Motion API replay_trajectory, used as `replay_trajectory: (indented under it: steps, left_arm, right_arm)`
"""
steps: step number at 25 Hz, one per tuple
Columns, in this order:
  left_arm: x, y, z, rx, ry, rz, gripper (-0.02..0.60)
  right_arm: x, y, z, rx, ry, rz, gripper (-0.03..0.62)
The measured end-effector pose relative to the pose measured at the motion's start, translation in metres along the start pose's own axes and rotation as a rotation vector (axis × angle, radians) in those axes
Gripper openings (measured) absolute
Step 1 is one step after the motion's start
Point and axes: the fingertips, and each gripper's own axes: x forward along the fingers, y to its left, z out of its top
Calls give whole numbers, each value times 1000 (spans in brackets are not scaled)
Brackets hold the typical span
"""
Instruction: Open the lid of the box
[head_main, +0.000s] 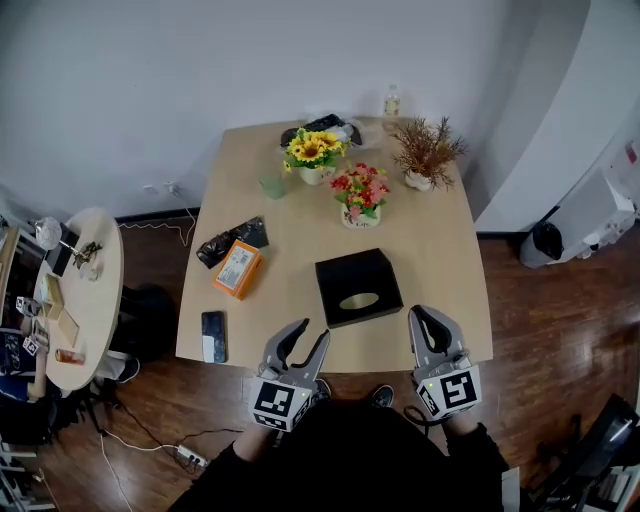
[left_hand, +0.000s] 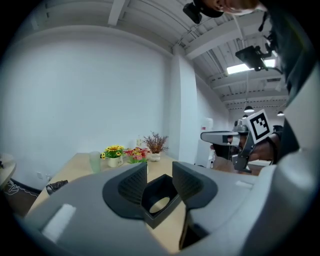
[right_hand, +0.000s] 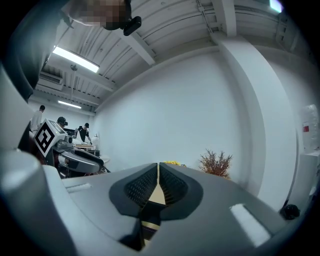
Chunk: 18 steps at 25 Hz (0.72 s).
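Table (head_main: 280, 300): pale wood, rounded corners, pushed against the white wall, and we're looking steeply down on it.
Box (head_main: 358, 287): black and square, sitting near the table's front edge, right between the two grippers and just ahead of them.
Lid: lying flat on the box, an oval cut-out in its top, and neither gripper is touching it.
Left gripper (head_main: 313, 330): held at the front edge, tips just short of the box's near left corner. Its jaws stand a little apart and there's nothing gripped. In its own view the box shows through the gap.
Right gripper (head_main: 427, 315): over the front edge, just beside the box's right side and clear of it. The jaws are pressed together with only a thin slit left, and nothing is in them.
Orange pack (head_main: 238, 268): well left of the box, lying flat.
Black packet (head_main: 232, 240): touching the orange pack's far end.
Phone (head_main: 213, 335): at the front left corner, lying flat.
Red flowers (head_main: 359, 192): in a white pot, straight behind the box.
Sunflowers (head_main: 314, 150): further back and a bit left.
Dried plant (head_main: 426, 152): at the far right corner, in a white pot.
Bottle (head_main: 391, 101): at the far edge by the wall.
Side table (head_main: 85, 300): round, away to the left, cluttered with small items.
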Motion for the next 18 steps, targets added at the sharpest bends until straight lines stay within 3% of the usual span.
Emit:
replay_trajectory:
  steps: [9,18]
  left_arm:
    - [-3,-4,23,-10,-37,-33,140]
    - [-2,-3,23,-16,-29,-32,139]
  right_arm:
    - [-1,12,21,-26,-55,35,12]
    - [-3,9,18,-8,-48,23,6]
